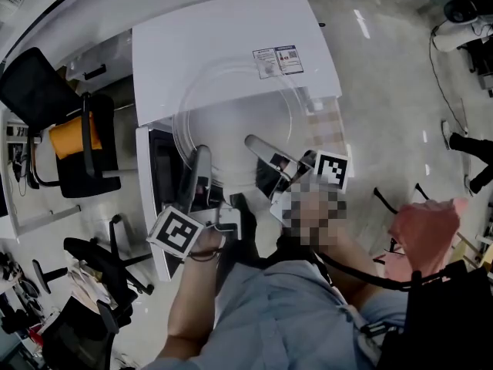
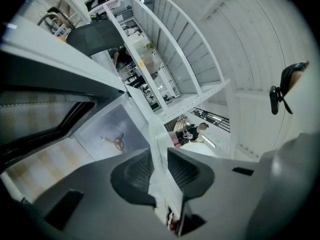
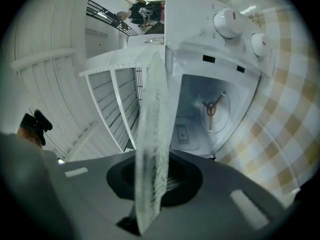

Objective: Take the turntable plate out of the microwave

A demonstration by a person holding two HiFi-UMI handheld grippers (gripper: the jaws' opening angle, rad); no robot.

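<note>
Left tool [image 1: 200, 156] and right tool [image 1: 253, 142] are both clamped on the near rim of the plate [image 1: 231, 110], one on each side. In both gripper views the clear edge runs between the pads, which press on it. The plate is out of the microwave [image 1: 231, 45], held in the air roughly level in front of the open cavity [image 3: 192, 99]. In the head view it overlaps the microwave top. The door [image 1: 154, 172] hangs open at left. The coupler [image 3: 212, 109] sits bare on the cavity floor. The microwave stands on a checked surface [image 3: 287, 114].
</note>
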